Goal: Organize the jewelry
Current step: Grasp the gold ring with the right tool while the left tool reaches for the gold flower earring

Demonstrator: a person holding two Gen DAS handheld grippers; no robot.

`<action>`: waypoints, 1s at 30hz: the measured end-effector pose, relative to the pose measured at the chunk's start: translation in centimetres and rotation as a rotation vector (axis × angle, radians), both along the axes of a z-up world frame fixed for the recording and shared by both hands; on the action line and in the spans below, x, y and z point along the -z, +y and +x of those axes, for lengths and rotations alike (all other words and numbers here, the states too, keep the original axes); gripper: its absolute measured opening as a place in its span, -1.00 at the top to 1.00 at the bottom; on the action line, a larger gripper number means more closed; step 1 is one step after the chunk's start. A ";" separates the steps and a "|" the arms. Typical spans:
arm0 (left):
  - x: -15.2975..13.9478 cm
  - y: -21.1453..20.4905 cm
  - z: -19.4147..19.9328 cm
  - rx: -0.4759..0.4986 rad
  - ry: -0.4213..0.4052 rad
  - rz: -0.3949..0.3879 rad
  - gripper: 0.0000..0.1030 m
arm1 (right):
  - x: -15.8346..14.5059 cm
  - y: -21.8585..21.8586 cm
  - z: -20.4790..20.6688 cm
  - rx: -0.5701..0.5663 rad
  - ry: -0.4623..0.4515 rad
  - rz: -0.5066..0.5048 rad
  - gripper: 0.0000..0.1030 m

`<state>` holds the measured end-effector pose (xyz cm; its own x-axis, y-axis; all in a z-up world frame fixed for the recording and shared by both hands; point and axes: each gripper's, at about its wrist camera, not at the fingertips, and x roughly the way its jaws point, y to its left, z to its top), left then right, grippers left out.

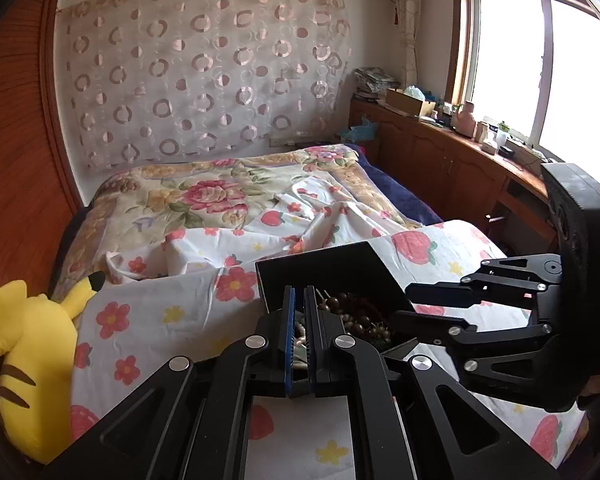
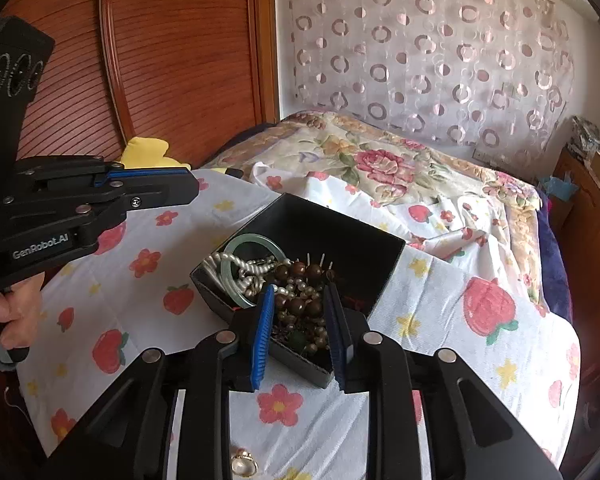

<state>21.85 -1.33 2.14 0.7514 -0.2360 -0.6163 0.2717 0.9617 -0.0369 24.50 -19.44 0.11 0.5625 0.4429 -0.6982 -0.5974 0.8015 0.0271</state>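
A black open box (image 2: 340, 236) sits on the strawberry-print sheet (image 2: 440, 360). It holds a green jade bangle (image 2: 236, 248), white pearl strands (image 2: 256, 268) and brown bead strings (image 2: 300, 304). My right gripper (image 2: 300, 300) is open, its fingers over the box's near edge, astride the brown beads. My left gripper (image 1: 299, 300) is shut and empty, just left of the box (image 1: 332, 268); it also shows in the right wrist view (image 2: 172, 184). The right gripper shows in the left wrist view (image 1: 404, 308) over the beads (image 1: 356, 316). A gold-rimmed ornament (image 2: 244, 462) lies on the sheet beneath the right gripper.
A yellow plush toy (image 1: 32, 360) lies at the bed's left edge. A floral quilt (image 1: 220, 192) covers the far bed. A wooden cabinet (image 1: 460, 160) with clutter runs along the window on the right. A wooden wardrobe (image 2: 172, 60) stands left.
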 end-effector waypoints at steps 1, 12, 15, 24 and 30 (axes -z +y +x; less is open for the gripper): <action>0.0 0.0 -0.1 -0.001 0.001 -0.001 0.82 | -0.1 -0.2 -0.1 -0.002 0.001 0.004 0.46; 1.8 0.7 -4.8 -0.005 -0.040 -0.003 -0.61 | 2.1 -2.7 -5.8 -0.056 0.036 -0.020 0.46; 2.8 0.7 -6.5 -0.003 -0.048 0.000 -0.82 | 3.1 -3.0 -7.1 -0.069 0.057 -0.028 0.46; 5.6 0.7 -10.6 0.012 -0.015 -0.019 -0.85 | 6.4 -2.8 -7.9 -0.075 0.116 -0.107 0.60; 7.0 1.0 -11.8 0.011 0.029 -0.032 -0.85 | 7.2 -2.5 -7.4 -0.076 0.145 -0.111 0.64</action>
<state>10.04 -0.34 -4.90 0.7301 -0.2644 -0.6301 0.2810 0.9567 -0.0758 17.07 -21.91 -7.08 0.4204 0.3960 -0.8164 -0.6527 0.7570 0.0311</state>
